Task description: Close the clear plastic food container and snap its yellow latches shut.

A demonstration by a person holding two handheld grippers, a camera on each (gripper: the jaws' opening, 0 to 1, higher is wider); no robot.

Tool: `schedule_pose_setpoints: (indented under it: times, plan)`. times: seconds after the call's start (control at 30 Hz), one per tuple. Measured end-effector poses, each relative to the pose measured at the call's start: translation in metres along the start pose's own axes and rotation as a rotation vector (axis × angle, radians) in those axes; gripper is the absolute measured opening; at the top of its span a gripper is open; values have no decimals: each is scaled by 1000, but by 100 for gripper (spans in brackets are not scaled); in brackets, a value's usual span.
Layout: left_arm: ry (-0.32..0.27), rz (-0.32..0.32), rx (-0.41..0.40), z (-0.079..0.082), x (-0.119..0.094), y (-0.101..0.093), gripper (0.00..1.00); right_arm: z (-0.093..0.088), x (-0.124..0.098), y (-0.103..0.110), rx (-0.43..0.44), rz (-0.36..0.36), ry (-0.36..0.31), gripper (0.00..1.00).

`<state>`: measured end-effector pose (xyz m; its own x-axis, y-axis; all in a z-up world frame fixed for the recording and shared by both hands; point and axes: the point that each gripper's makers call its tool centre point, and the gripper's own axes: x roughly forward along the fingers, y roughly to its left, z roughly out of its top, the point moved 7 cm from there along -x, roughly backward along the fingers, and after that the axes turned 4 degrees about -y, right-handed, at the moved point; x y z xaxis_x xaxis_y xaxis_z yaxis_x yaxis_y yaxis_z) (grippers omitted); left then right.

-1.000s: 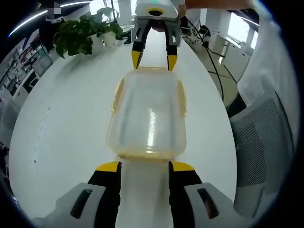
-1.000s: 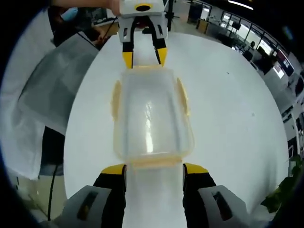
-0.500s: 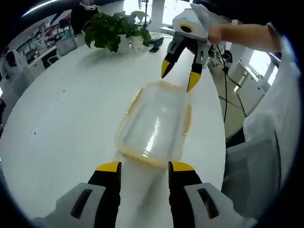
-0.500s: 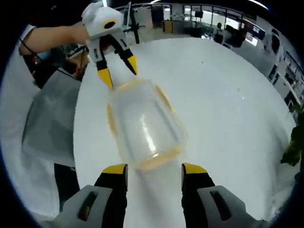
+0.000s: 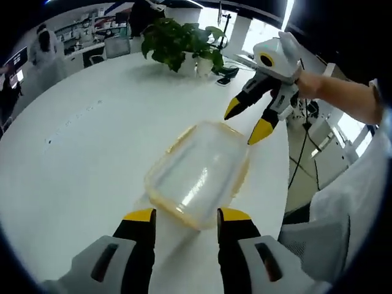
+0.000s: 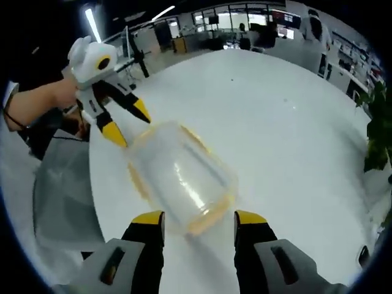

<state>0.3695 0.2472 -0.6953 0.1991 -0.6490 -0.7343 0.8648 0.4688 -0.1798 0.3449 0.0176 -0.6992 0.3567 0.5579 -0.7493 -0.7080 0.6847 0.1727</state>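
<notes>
Left gripper (image 5: pixel 182 215) released; right gripper (image 6: pixel 199 217) released; one container (image 5: pixel 199 173) between on table (image 5: pixel 79 153); one plant (image 5: pixel 180 40).

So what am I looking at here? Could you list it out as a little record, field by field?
surface: white round table
main item: clear plastic food container with yellow rim, lid on
left gripper: open, tips at one end of the container
right gripper: open, tips at the opposite end
holding anything: neither gripper is clamped on the container
background: potted plant on the table
</notes>
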Motion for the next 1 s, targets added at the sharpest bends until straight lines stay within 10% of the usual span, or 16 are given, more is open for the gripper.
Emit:
schedule_pose_setpoints:
  times: [0.43, 1.0]
  plan:
    - [-19, 69, -205, 4, 8, -1, 46, -1, 8, -4, 133, -106, 4, 43]
    - [23, 83, -355, -6, 18, -3, 36, -2, 17, -3, 374, -59, 4, 38]
